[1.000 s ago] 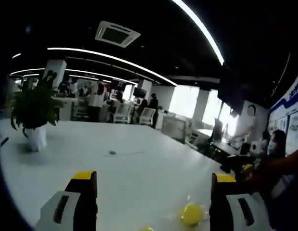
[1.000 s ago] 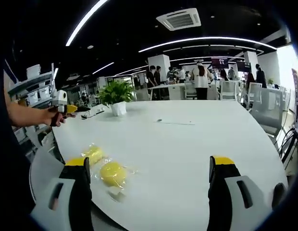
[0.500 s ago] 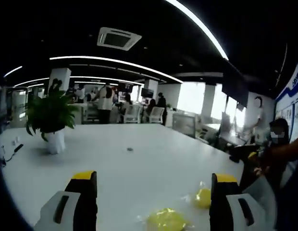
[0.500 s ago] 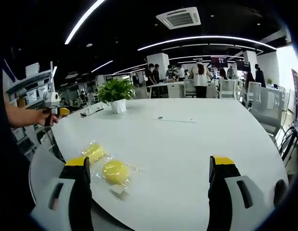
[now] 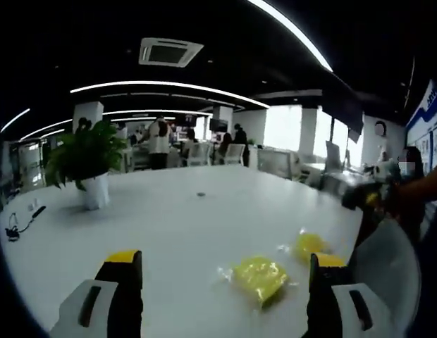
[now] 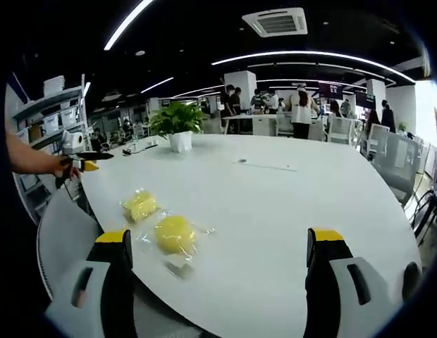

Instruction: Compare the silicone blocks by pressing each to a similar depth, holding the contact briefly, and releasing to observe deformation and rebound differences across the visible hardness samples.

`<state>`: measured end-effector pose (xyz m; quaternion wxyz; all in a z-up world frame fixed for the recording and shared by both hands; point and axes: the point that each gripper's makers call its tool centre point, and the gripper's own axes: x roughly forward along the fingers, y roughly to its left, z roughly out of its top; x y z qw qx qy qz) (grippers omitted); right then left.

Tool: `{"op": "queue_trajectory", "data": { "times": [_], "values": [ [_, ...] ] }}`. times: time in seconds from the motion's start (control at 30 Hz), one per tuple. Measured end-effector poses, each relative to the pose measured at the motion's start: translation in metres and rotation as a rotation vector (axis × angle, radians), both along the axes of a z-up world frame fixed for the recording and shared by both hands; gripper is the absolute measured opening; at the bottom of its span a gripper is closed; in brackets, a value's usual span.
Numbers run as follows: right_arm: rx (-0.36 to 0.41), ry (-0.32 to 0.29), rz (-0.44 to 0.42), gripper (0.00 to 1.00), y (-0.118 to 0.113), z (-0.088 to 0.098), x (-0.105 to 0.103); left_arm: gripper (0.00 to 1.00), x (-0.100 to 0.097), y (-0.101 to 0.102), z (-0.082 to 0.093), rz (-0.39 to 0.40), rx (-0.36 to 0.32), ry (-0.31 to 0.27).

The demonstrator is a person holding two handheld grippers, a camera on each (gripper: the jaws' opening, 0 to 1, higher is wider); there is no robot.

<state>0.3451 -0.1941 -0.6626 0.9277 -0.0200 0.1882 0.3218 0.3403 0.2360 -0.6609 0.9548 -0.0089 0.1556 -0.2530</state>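
My left claw (image 5: 218, 282) gapes wide with nothing in it; my right claw (image 6: 218, 278) likewise. Two soft yellow blocks in crinkly clear wrap lie on the smooth white table (image 5: 169, 225): squarish block (image 5: 261, 276) between my left jaws, rounder block (image 5: 309, 244) just beyond the right-hand jaw. Leafy plant (image 5: 88, 158) in a white pot, far left.

Left gripper view: low over white table (image 5: 204, 232), facing across it w/ potted plant (image 5: 88, 165) at left. Right gripper view: from table (image 6: 289, 211) edge, a bit higher, plant (image 6: 177, 125) far. Both share the two yellow blocks (image 5: 261, 276) (image 6: 175, 234), close.
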Motion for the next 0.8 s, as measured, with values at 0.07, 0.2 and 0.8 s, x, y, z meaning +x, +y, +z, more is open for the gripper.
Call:
{"op": "queue_trajectory", "data": {
  "times": [0.07, 0.2, 0.8],
  "values": [
    [-0.002, -0.003, -0.004, 0.97, -0.003, -0.003, -0.002, 1.0, -0.004, 0.001, -0.003, 0.002, -0.011, 0.002],
    [-0.016, 0.01, -0.024, 0.97, -0.007, -0.012, -0.005, 1.0, -0.01, 0.002, -0.01, -0.002, -0.005, 0.008],
    [-0.006, 0.023, -0.061, 0.97, -0.008, -0.032, -0.007, 1.0, -0.026, 0.0, -0.036, 0.004, -0.029, 0.066]
  ]
}}
